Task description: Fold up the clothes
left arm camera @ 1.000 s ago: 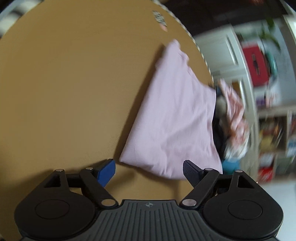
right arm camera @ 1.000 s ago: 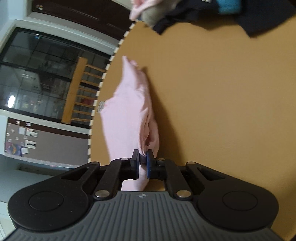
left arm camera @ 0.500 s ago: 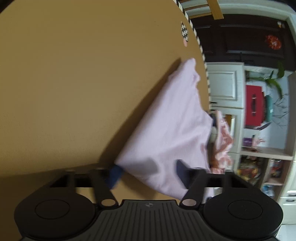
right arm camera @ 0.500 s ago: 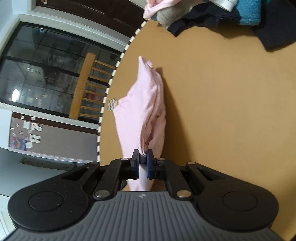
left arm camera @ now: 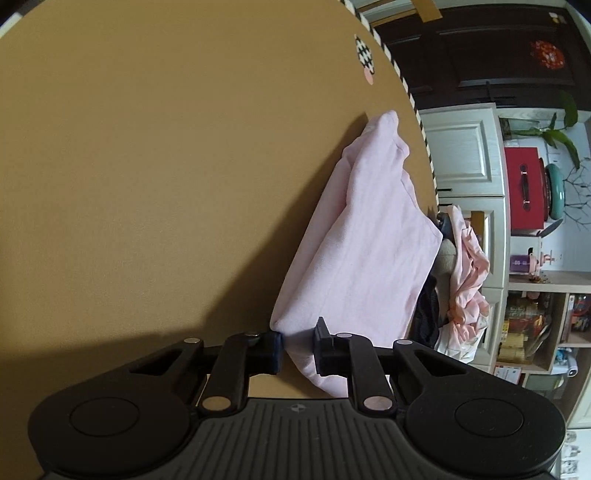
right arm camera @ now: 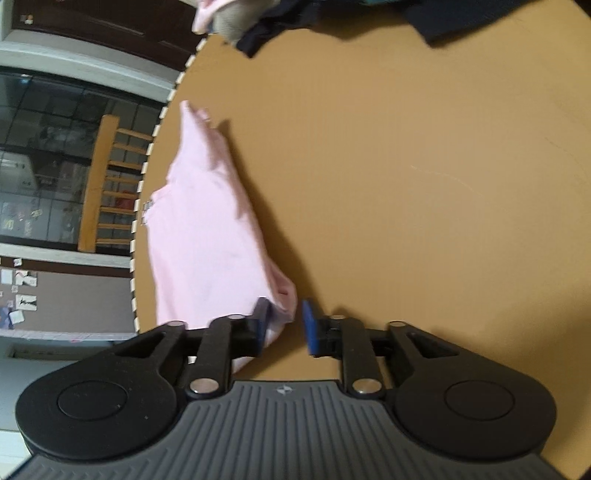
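Note:
A pale pink folded garment [left arm camera: 369,243] lies near the right rim of the round tan table [left arm camera: 147,184]. My left gripper [left arm camera: 298,349] is at the garment's near corner. Its jaws are closing, the cloth fills the gap between them, and both pads touch it. In the right wrist view the same garment [right arm camera: 207,229] lies along the table's left edge. My right gripper [right arm camera: 285,325] is low over its near end with jaws opening. The cloth rests against the left pad [right arm camera: 262,319], and a gap shows before the right pad.
A pile of loose clothes [left arm camera: 465,280], pink, grey and dark, sits at the table's rim beyond the garment; its dark pieces [right arm camera: 266,33] show in the right wrist view. A checkered marker [left arm camera: 364,55] is stuck on the far tabletop. A wooden chair [right arm camera: 107,184] stands past the striped edge.
The left jaws have come together from wide open onto the garment's near corner. The right jaws, shut on the other corner before, have parted, and that gripper has sunk toward the table.

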`<state>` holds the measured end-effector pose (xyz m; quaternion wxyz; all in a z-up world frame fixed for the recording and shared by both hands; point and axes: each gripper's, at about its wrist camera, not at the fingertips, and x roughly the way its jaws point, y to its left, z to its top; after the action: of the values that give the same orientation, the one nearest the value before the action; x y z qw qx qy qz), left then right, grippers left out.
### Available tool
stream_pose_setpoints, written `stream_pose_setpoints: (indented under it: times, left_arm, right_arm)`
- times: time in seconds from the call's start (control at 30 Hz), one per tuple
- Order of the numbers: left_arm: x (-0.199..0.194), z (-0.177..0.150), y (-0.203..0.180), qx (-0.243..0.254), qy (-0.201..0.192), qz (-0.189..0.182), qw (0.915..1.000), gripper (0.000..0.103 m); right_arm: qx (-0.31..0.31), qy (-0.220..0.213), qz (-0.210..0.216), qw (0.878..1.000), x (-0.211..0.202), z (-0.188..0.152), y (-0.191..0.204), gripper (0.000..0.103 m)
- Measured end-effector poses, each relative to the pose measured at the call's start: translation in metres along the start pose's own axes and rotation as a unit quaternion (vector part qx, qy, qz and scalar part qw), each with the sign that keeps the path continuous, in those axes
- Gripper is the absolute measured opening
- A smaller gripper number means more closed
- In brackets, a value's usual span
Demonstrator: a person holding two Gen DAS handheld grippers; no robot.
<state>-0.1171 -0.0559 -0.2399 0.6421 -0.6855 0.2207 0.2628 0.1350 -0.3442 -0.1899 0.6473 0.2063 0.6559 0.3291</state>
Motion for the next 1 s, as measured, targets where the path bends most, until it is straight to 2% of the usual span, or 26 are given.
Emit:
stream_pose_setpoints:
  times: [0.07,0.17,0.23,0.27,0.3,0.33,0.4,0.47,0.53,0.67,0.87,1.0]
  left_arm:
    - [-0.001,0.000,0.003,0.000,0.003,0.000,1.0000,0.017]
    - [-0.003,0.001,0.009,-0.011,0.008,-0.002,0.9999,0.017]
    - [-0.003,0.002,0.010,-0.017,0.010,-0.003,0.9998,0.017]
    - [-0.004,0.002,0.011,-0.018,0.011,-0.003,0.9998,0.017]
    - [-0.005,0.002,0.010,-0.016,0.010,-0.001,0.9998,0.017]
    - [-0.006,0.003,0.010,-0.014,0.009,0.001,0.9999,0.017]
    - [-0.014,0.003,0.007,-0.008,0.014,0.015,0.9998,0.017]
    - [-0.024,0.000,0.004,-0.002,0.024,0.037,0.9990,0.017]
    - [-0.036,-0.005,0.001,0.006,0.039,0.067,0.9970,0.017]
    - [-0.067,-0.015,0.005,-0.034,0.079,0.116,0.9895,0.017]
    - [-0.110,-0.015,-0.015,-0.090,0.085,0.120,0.9849,0.017]
    - [-0.116,-0.005,-0.032,-0.119,0.073,0.112,0.9839,0.021]
  right_arm:
    - [0.020,0.002,0.011,1.000,0.003,-0.002,-0.008,0.039]
    - [0.064,0.006,0.051,0.997,0.013,-0.004,-0.017,0.038]
    - [0.094,0.004,0.077,0.993,0.022,-0.005,-0.022,0.032]
    - [0.111,0.006,0.085,0.990,0.027,-0.006,-0.026,0.015]
    - [0.113,0.005,0.085,0.990,0.029,-0.008,-0.026,0.012]
    - [0.112,0.004,0.083,0.990,0.029,-0.011,-0.025,0.011]
    - [0.054,-0.004,0.067,0.996,0.021,-0.018,-0.011,0.010]
    - [0.022,0.004,0.046,0.999,0.012,-0.027,0.001,0.010]
    - [0.021,0.029,0.025,0.999,0.005,-0.037,0.004,0.010]
    - [0.058,0.075,0.009,0.995,-0.017,-0.062,0.002,0.010]
    - [0.110,0.067,0.050,0.990,-0.061,-0.083,0.021,0.010]
    - [0.119,0.058,0.072,0.989,-0.068,-0.071,0.038,0.011]
